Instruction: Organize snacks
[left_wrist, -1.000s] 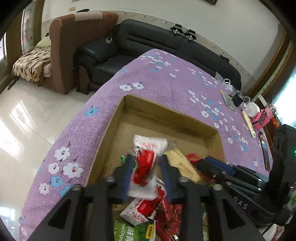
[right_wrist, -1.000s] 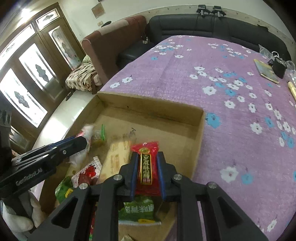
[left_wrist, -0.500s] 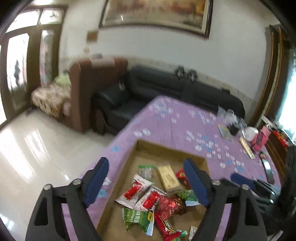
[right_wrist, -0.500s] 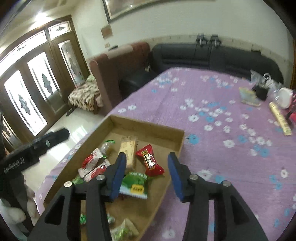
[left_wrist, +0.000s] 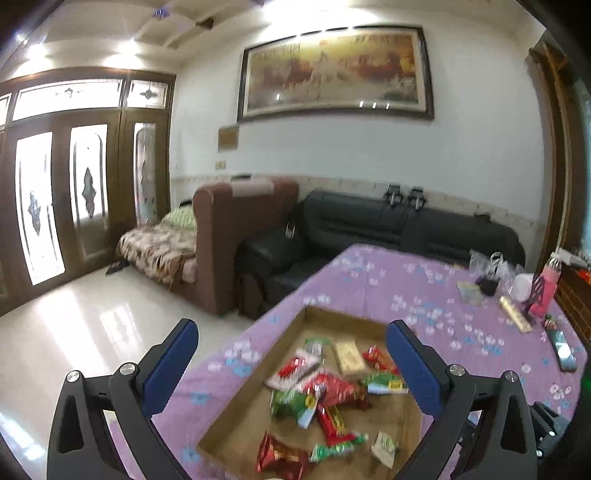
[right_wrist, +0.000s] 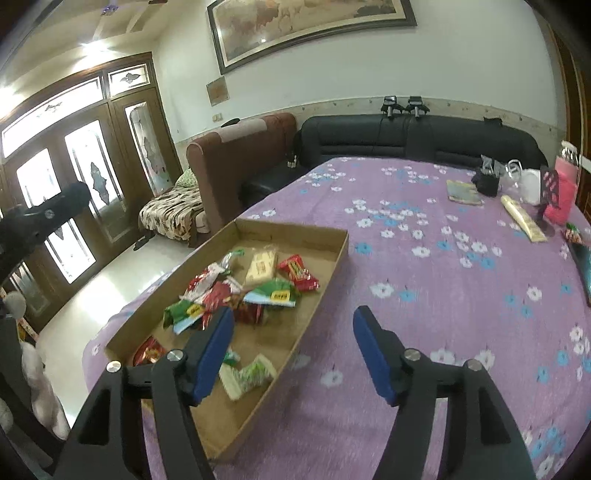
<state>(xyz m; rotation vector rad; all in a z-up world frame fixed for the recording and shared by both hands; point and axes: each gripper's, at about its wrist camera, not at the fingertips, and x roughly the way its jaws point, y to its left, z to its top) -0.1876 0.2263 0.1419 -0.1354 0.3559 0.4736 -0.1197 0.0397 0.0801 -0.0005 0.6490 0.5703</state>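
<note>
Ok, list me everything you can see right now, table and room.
box: one, brown cardboard, open, near table edge
snacks: a dozen or so, red, green, beige, loose in box
tablecloth: one, purple, flowered, over table
clutter: several items, mixed colours, far right of table
sofa: one, black, behind table
armchair: one, brown, left of sofa
painting: one, framed, on wall
doors: brown, glazed, left
left gripper: jaws opening, nothing between
right gripper: jaws opening, nothing between
</note>
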